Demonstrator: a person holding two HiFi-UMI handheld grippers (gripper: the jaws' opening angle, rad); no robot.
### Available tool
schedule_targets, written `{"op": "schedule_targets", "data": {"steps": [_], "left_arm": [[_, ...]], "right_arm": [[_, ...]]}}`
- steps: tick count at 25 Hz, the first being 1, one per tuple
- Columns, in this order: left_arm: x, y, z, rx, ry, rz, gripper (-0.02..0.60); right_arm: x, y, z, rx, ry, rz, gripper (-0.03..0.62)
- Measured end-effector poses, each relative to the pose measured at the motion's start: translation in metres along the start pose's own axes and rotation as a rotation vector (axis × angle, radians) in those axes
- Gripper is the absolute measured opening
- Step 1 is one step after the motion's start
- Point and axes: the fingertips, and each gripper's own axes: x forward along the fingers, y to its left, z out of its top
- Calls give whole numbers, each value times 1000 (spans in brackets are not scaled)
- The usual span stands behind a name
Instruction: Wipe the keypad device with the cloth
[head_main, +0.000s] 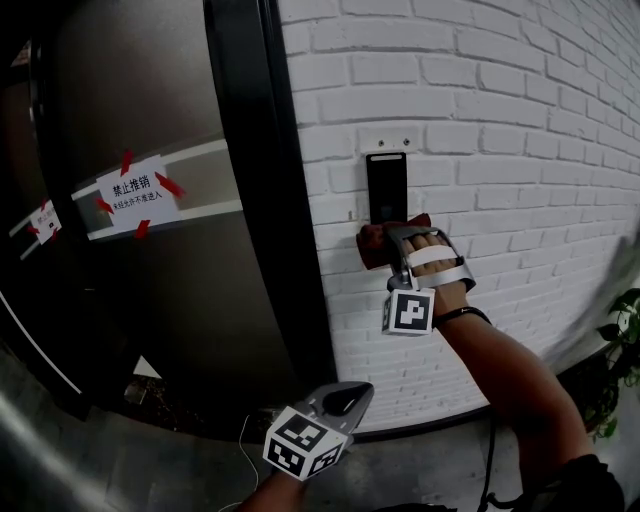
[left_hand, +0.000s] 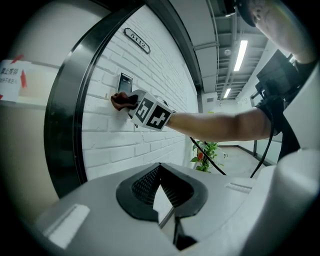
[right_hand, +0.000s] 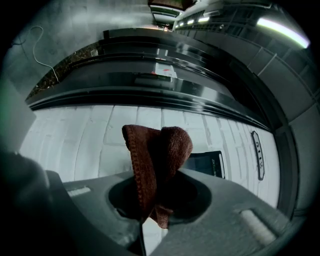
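A black keypad device (head_main: 386, 187) is fixed upright on the white brick wall (head_main: 500, 120). My right gripper (head_main: 385, 243) is shut on a folded dark red cloth (head_main: 376, 243) and holds it against the wall at the device's lower edge. From the right gripper view the cloth (right_hand: 156, 165) stands up out of the jaws and covers part of the device (right_hand: 205, 163). My left gripper (head_main: 345, 400) hangs low, away from the wall, its jaws together and empty (left_hand: 161, 192). In the left gripper view the cloth (left_hand: 121, 101) and device (left_hand: 124, 83) show at a distance.
A dark metal door frame (head_main: 265, 200) runs left of the device, with a door carrying a white paper notice (head_main: 137, 195). A number plate (left_hand: 137, 40) is on the wall above. A potted plant (head_main: 622, 350) stands at the right, and a white cable (head_main: 245, 440) lies on the floor.
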Motion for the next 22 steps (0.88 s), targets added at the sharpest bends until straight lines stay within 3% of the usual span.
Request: {"op": "schedule_targets", "data": {"steps": [9,16,19,22], "left_arm": [[-9,0,-2,1,2,-7,17],[-24,1,-8,-5,2,-26,17],[-31,6,-15,5,12,-33,17],[-37,8,-24,9,22,-54,17]], "right_arm": [[-3,11,3,12,3,35,49],[-12,56,-1,73,41,222,49],[-33,76,1,197,47,311,49],[-71,98,9,461,43,453,49]]}}
